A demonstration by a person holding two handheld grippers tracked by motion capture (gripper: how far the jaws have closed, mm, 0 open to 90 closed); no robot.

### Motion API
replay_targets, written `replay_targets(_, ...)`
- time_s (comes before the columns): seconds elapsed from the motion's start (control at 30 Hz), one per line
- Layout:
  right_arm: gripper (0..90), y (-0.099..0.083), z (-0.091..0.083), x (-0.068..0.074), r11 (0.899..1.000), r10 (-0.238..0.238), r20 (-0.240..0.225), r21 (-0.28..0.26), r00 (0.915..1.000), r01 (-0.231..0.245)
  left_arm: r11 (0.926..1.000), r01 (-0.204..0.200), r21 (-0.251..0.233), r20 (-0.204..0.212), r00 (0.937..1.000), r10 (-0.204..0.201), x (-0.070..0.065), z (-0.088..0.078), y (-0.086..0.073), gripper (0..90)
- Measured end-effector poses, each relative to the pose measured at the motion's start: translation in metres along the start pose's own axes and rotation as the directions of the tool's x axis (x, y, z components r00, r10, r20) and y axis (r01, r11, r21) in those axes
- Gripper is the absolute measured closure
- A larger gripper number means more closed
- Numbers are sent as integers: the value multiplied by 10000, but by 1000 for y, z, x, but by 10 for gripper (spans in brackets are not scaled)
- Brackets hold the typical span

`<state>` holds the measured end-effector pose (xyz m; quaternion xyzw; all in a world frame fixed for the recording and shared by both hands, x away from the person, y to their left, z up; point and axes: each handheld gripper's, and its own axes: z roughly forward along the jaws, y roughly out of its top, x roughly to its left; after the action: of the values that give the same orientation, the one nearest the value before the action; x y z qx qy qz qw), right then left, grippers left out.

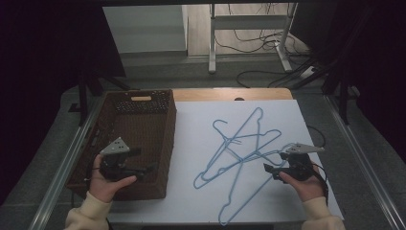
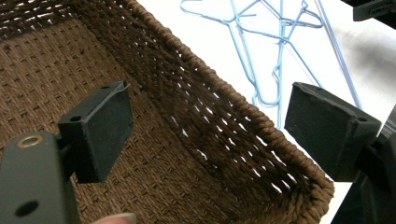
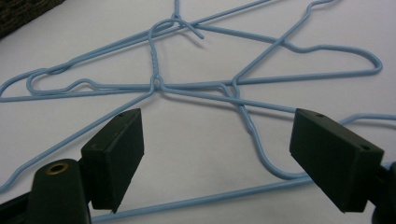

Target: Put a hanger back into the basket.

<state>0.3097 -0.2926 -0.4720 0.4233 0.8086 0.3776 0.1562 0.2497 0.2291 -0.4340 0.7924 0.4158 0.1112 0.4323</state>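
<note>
Left gripper point(image 1: 149, 168): jaws apart, nothing between them, held over the near end of the brown wicker basket point(image 1: 165, 139).
Right gripper point(image 1: 269, 169): jaws apart, empty, just beside the hangers.
Blue wire hangers point(image 1: 238, 154): tangled pile lying flat on the white bench point(image 1: 191, 143), right of the basket.

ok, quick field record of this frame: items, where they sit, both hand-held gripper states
surface: white table top
hangers: blue wire hangers, tangled pile lying flat, right of the basket
basket: brown woven basket, left side of the table; nothing visible inside
left hand-held gripper: open, nothing between jaws, over the basket's near right part
right hand-held gripper: open, nothing gripped, at the right edge of the hanger pile, pointing toward it
contact: no hanger held by either gripper
</note>
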Motion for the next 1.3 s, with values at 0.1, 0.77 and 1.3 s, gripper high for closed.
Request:
replay_targets(0.1,178,1,2,0,10000,-22,-91,19,10000,22,10000,29,-19,-69,10000,-29,1,-1,-1,156)
replay_targets(0.77,185,9,4,5,9993,-370,-126,98,9992,371,10000,-63,70,3,10000,63,-3,0,-7,159)
replay_targets(1.3,216,38,29,19,9983,-451,-251,359,9987,460,9999,85,-70,140,9999,-84,-4,-2,-6,160)
